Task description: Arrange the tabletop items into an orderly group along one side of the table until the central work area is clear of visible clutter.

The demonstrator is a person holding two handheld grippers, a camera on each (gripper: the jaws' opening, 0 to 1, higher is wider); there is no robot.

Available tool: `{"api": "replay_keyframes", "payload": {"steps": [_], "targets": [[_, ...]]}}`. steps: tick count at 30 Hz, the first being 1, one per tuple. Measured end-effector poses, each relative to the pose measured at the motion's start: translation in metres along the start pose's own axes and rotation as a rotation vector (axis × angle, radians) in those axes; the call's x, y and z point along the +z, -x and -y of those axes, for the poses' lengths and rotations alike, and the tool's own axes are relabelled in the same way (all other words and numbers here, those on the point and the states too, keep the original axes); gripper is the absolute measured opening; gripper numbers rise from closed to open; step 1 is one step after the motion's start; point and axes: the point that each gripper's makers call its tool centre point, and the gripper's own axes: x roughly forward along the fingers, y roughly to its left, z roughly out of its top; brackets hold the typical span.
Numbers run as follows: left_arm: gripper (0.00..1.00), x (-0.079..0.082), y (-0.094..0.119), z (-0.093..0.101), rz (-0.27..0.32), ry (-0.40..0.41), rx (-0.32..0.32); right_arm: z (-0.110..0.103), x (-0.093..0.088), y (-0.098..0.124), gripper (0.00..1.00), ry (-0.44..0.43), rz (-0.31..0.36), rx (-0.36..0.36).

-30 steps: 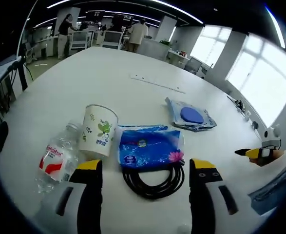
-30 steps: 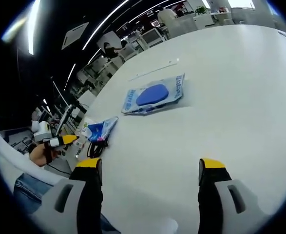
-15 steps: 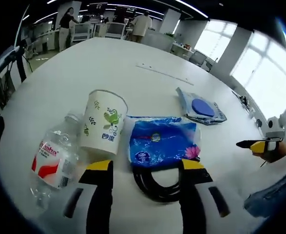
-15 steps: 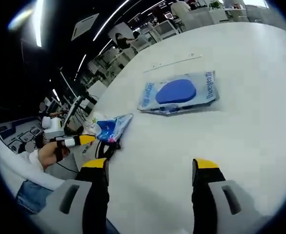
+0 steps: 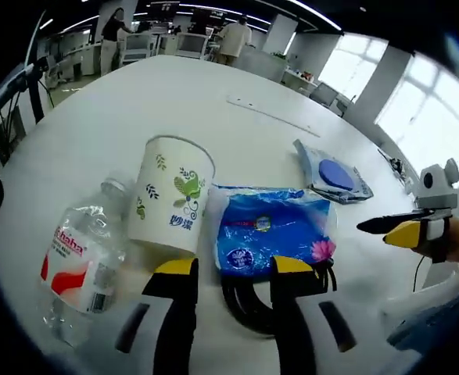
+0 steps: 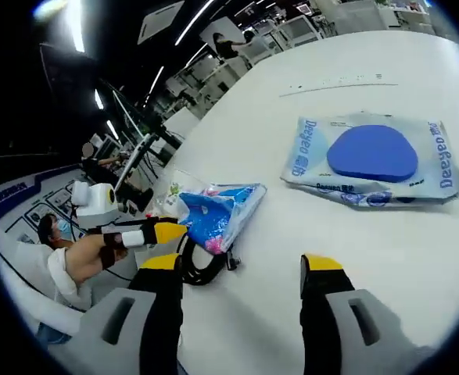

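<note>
In the left gripper view the left gripper [image 5: 234,269] hangs low over the white table [image 5: 159,101], jaws fairly narrow and empty, astride the near edge of the black cable coil [image 5: 249,301]. Just beyond the tips lies the blue tissue pack [image 5: 272,230]; the paper cup [image 5: 173,195] and the lying water bottle [image 5: 77,262] sit left of the left jaw. The right gripper [image 6: 242,264] points level across the table, jaws wide and empty, with the blue-pad packet [image 6: 374,160] ahead beyond the right jaw

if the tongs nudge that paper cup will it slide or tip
The paper cup stands upright, taller than its base and narrowing downward, so a high push would probably tip it. It looks empty, likely light, and could roll once down. The bottle lying close beside it might stop it on that side.
</note>
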Motion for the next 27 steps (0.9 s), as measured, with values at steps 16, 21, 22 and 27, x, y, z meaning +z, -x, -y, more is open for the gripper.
{"api": "replay_keyframes", "payload": {"steps": [16, 21, 22, 27], "targets": [[0.13, -0.002, -0.011, -0.01, 0.027, 0.037, 0.012, 0.003, 0.002, -0.045, 0.44, -0.086, -0.01, -0.017], [0.07, 0.001, -0.013, -0.01, 0.044, 0.023, 0.021, 0.001, 0.0, -0.047, 0.28, -0.026, -0.024, -0.028], [0.06, 0.001, -0.013, -0.01, 0.046, 0.022, 0.021, 0.002, 0.0, -0.047, 0.23, -0.01, -0.018, -0.031], [0.02, 0.002, -0.012, -0.006, 0.054, 0.014, 0.021, -0.001, 0.001, -0.047, 0.02, 0.009, -0.013, -0.032]]}}
